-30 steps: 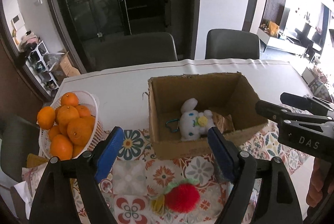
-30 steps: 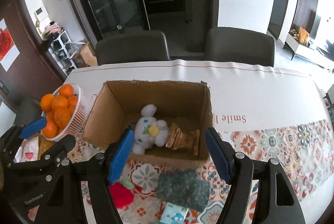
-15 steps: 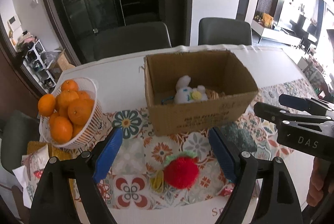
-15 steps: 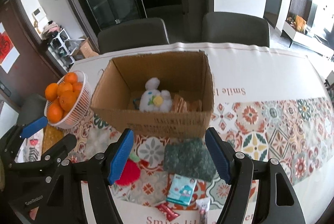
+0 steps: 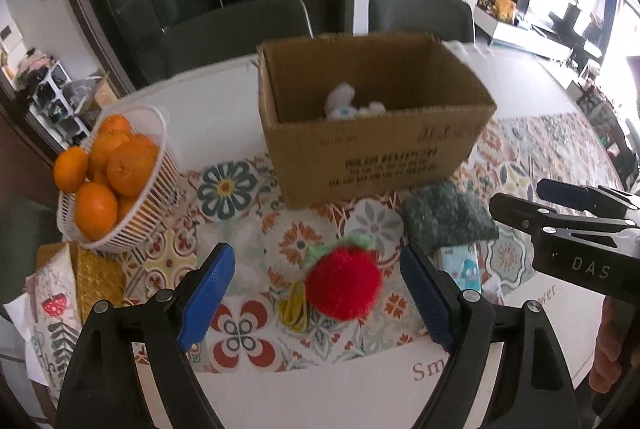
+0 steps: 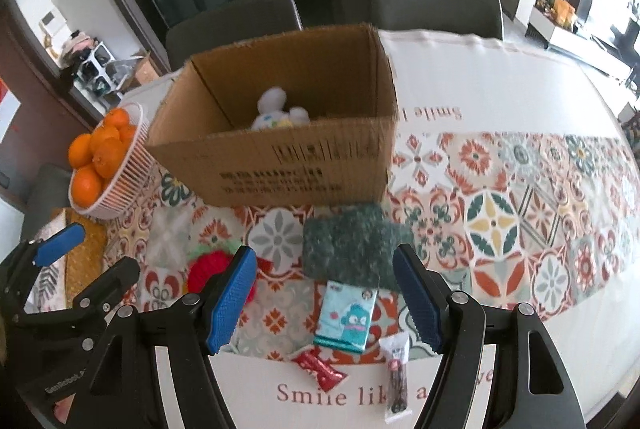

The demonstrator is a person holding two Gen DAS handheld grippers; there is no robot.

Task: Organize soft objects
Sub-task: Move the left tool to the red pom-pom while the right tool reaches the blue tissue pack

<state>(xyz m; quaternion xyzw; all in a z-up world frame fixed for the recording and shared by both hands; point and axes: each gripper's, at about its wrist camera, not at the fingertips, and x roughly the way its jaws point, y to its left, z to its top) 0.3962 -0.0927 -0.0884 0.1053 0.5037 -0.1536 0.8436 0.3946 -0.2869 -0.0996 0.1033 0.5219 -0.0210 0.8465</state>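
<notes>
A cardboard box [image 5: 372, 165] [image 6: 280, 169] stands on the patterned runner with a white plush toy [image 5: 344, 105] [image 6: 276, 111] inside. In front of it lie a red fuzzy strawberry toy [image 5: 344, 287] [image 6: 208, 265] and a dark green fuzzy pad [image 5: 444, 217] [image 6: 352, 245]. My left gripper [image 5: 320, 297] is open, straddling the strawberry from above. My right gripper [image 6: 324, 299] is open, above the green pad's near edge and a teal tissue pack [image 6: 348, 313].
A white basket of oranges [image 5: 116, 165] [image 6: 104, 161] stands at the left. A woven yellow mat [image 5: 96, 277] lies near it. Snack wrappers [image 6: 320, 369] [image 6: 398, 373] lie at the table's front edge. Two chairs [image 6: 436, 5] stand behind the table.
Both grippers have pulled back from over the box toward the table's front edge and now hang over the strawberry toy and the green pad. Both stay open and empty.
</notes>
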